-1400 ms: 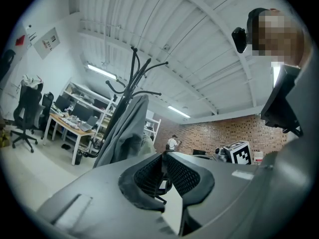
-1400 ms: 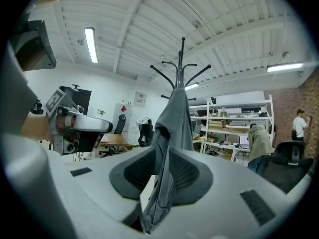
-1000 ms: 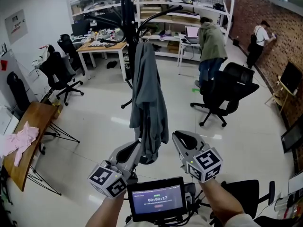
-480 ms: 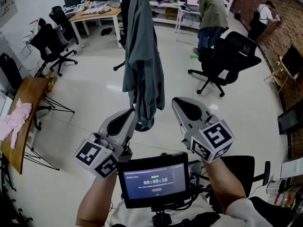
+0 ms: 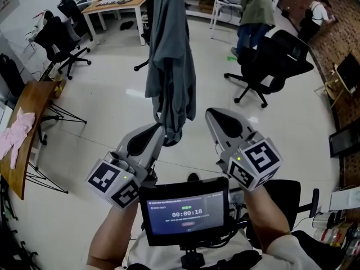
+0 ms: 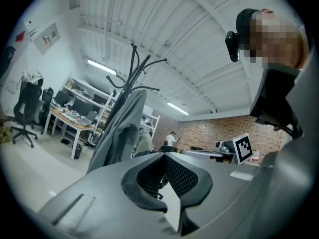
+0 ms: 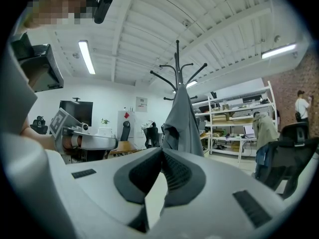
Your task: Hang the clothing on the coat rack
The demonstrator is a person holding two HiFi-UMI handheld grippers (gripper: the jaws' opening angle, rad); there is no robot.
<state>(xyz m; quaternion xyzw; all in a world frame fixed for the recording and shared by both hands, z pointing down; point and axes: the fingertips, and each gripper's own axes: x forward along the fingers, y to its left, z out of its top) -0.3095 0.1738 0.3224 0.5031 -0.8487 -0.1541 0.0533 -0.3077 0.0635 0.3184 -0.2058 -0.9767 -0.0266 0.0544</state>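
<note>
One grey garment (image 5: 170,66) hangs limp from the black coat rack (image 6: 133,66) at twelve o'clock in the head view, long and creased, with its hem bunched. The left gripper (image 5: 158,129) at seven o'clock and the right gripper (image 5: 212,115) at five both have their jaws pressed together on nothing.

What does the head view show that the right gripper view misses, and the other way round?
Only the head view shows the pink cloth on the brown wooden table at the left, and the timer readout on the small dark screen. Only the right gripper view shows the black hooked top of the coat rack and the ceiling's strip light. Both show the grey garment hanging on that rack, the black office chair and a person in a green jacket.
</note>
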